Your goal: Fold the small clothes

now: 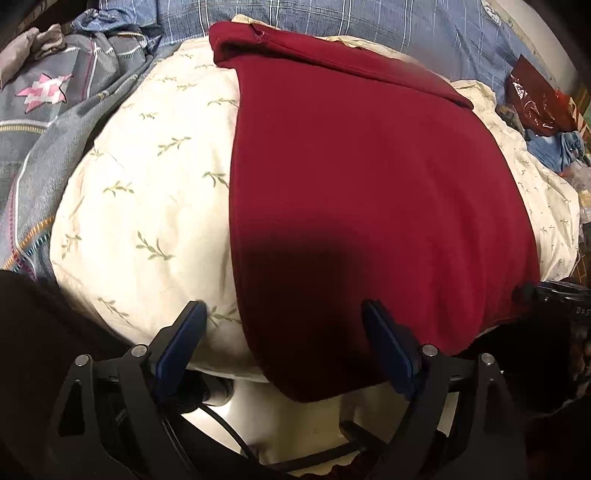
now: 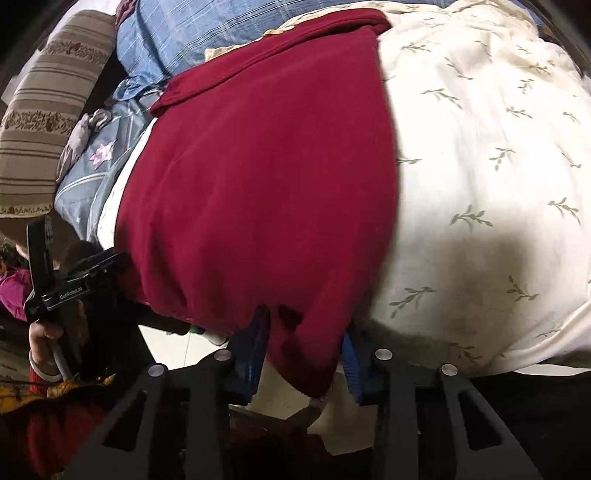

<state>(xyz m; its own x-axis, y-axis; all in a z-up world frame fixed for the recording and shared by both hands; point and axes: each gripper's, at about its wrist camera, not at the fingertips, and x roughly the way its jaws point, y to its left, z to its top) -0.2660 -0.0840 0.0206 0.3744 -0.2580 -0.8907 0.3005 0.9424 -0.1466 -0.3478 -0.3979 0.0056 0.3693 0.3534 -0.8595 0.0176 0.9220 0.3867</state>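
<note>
A dark red garment (image 1: 369,184) (image 2: 258,184) lies flat on a cream quilt with green sprigs (image 1: 147,184) (image 2: 480,147), its far end folded over. Its near hem hangs over the quilt's front edge. My left gripper (image 1: 284,314) is open over the garment's near left corner, one finger above the quilt and the other above the red cloth; it also shows in the right wrist view (image 2: 74,284). My right gripper (image 2: 304,332) is at the near right corner, and the bunched hem fills the gap between its blue pads.
Blue plaid bedding (image 1: 369,22) lies beyond the garment. A grey quilt with a pink star (image 1: 44,96) is piled at the left. A red plastic bag (image 1: 532,99) sits at the far right, and a striped cushion (image 2: 48,110) stands at the far left. A hand (image 2: 44,332) holds the left gripper.
</note>
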